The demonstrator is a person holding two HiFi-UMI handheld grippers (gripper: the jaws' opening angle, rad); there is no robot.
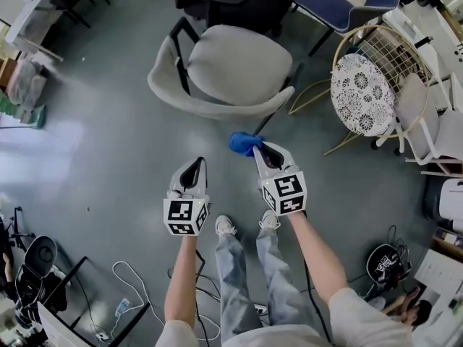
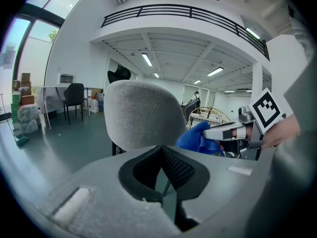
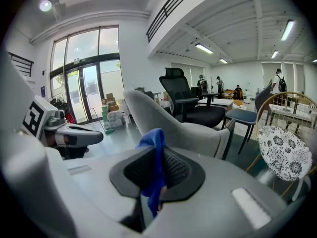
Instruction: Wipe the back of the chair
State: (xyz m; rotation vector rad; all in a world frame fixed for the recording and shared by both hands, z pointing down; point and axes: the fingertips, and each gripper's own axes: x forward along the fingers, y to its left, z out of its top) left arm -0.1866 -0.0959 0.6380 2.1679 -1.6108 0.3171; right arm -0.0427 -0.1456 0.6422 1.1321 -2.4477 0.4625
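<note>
Behind the grey chair, standing on a grey-green floor with both tools raised toward its back. Looking at a light grey fabric shell: wide rounded back curving round into low sides, padded seat inside, dark legs underneath. Shows up in the left gripper view as a plain, even woven surface with a smooth curved top edge.

Got the right tool pinching a blue cloth. Jaws clamped on it, with a bunched wad poking out past the tips and a tail hanging down between the pads. Holding that wad near the chair's back edge, toward the right-tool end. Looks close but apart in the head view.

Got the left tool a bit further back from the chair, beside the other one. Jaws pressed together with nothing in them, pointing at the middle of the backrest.

Beyond the chair, spotting a black office chair. Off to the chair's right, a gold wire chair with a black-and-white patterned cushion. Past that corner, a blue seat. Also seeing white sneakers and jeans below the tools, well back from the chair.
</note>
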